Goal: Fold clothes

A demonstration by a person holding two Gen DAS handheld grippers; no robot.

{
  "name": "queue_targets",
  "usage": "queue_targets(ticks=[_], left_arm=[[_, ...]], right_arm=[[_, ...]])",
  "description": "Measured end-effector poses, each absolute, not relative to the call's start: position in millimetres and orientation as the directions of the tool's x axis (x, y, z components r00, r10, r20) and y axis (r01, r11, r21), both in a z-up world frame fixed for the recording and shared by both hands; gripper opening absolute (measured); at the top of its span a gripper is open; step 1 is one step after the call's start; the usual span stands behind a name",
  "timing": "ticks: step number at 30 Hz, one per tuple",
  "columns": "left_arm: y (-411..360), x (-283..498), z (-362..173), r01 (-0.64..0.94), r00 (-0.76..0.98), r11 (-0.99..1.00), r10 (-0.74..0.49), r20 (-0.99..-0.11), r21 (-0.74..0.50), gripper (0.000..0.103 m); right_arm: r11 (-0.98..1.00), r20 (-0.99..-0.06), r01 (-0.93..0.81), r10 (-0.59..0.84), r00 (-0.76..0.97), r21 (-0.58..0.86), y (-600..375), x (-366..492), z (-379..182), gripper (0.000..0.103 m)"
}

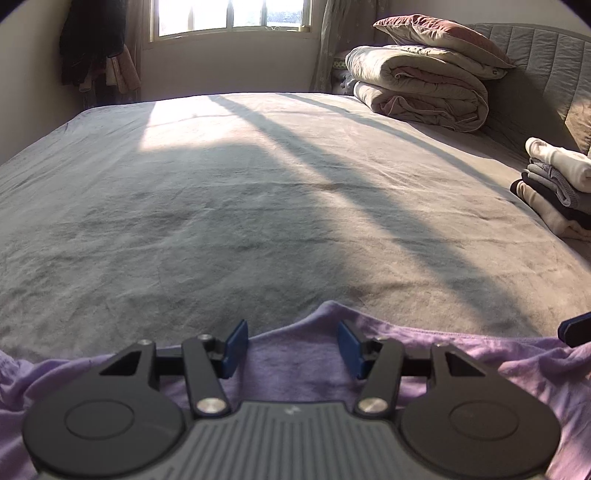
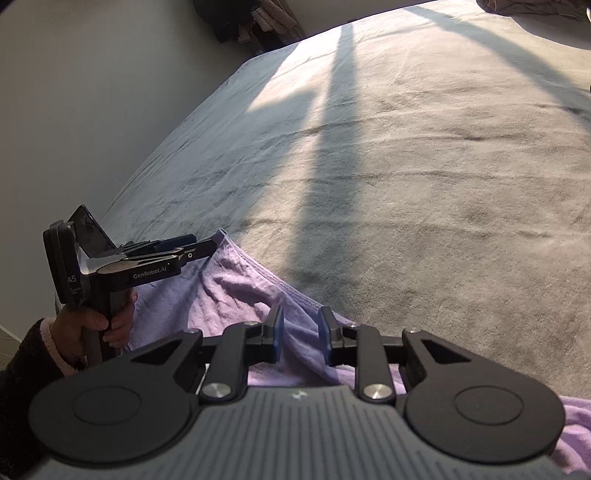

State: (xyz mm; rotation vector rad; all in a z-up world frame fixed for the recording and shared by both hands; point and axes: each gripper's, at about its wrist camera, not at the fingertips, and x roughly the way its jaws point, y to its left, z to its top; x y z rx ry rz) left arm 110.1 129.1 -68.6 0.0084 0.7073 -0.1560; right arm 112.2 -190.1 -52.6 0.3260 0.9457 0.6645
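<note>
Lilac cotton garment (image 1: 295, 362), just one, lies bunched along the near edge of my grey fleece bedspread (image 1: 258, 206). I count two tongs. My left gripper (image 1: 291, 347) hangs above the lilac cloth with its blue-padded jaws spread wide and nothing between them. My right gripper (image 2: 301, 338) sits over the garment's hem, jaws parted more narrowly, also empty.

Off to the right I see one stack of folded clothes (image 1: 557, 188), well apart from the lilac piece, and further back one rolled beige quilt (image 1: 417, 88) with one dusty-pink pillow (image 1: 439, 38) on top. Nothing blocks the open bedspread ahead.

Only the right wrist view shows the left tool from the side, a hand (image 2: 92, 325) in a dark sleeve around its handle. Only the left view shows the window (image 1: 232, 16) and headboard (image 1: 535, 70)
</note>
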Motion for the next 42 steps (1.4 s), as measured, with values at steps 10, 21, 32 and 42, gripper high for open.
queue_targets(ticks=[10, 21, 32, 42], left_arm=[[136.0, 123.1, -73.9, 0.156, 0.754, 0.981, -0.192, -0.628, -0.113, 0.052], [123.3, 120.8, -77.1, 0.166, 0.770, 0.983, -0.176, -0.614, -0.074, 0.037], [115.4, 116.1, -79.2, 0.172, 0.785, 0.984, -0.166, -0.596, -0.047, 0.017], [111.7, 112.2, -80.6, 0.160, 0.800, 0.986, -0.150, -0.580, -0.034, 0.002]], right_arm=[[0.737, -0.649, -0.360, 0.676, 0.350, 0.573, -180.7, 127.6, -65.9, 0.034], [0.788, -0.642, -0.464, 0.607, 0.469, 0.405, -161.5, 111.0, -63.0, 0.034], [0.769, -0.635, -0.638, 0.474, 0.610, -0.039, -116.6, 76.6, -65.5, 0.016], [0.784, -0.645, -0.619, 0.499, 0.579, 0.049, -121.2, 86.2, -68.4, 0.012]])
